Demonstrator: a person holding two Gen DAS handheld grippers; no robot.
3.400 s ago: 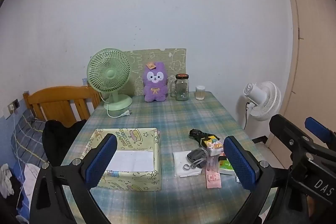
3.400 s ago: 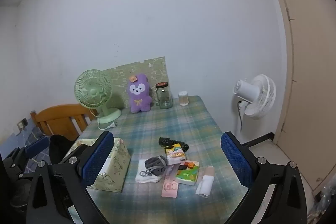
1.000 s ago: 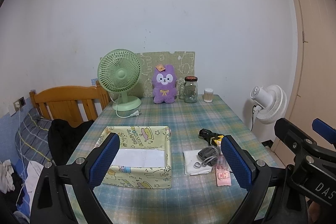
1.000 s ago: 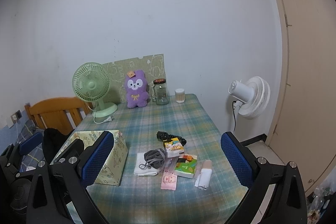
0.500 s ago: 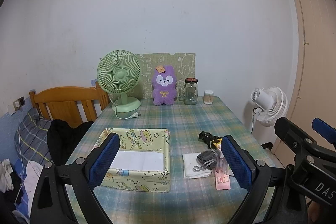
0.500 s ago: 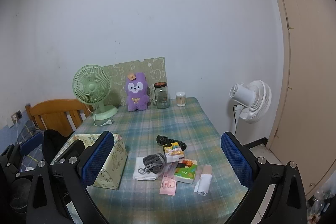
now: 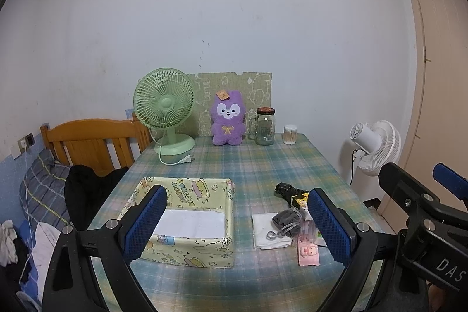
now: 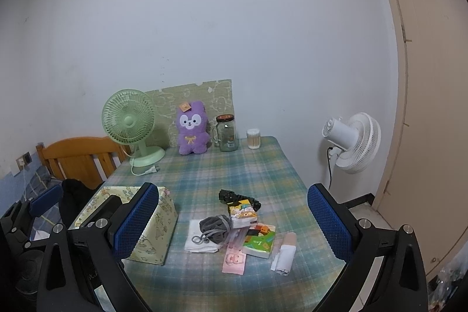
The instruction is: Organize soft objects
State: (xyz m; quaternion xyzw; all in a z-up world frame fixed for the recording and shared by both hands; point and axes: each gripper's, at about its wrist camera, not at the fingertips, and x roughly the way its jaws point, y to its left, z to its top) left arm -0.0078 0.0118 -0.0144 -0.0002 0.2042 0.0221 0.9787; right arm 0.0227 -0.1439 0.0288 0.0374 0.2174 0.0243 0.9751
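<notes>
Near your table's [image 8: 204,177] front right edge lies a loose cluster: grey pouch [image 8: 215,225] on white folded cloth [image 8: 199,243], tissue packs [image 8: 259,240] beside. The patterned fabric box [image 7: 187,220] sits front left, open.

Dim, even indoor light, soft shadows, no glare; fisheye bending and black vignette from ten to two o'clock.

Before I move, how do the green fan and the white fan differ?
The green fan stands on the table at its far left, while the white fan stands off the table's right edge. The green fan's grille faces the camera; the white fan shows its motor housing and faces away. The green fan's plug lies loose on the cloth; the white fan's black cord runs down out of view. Both are upright.
</notes>
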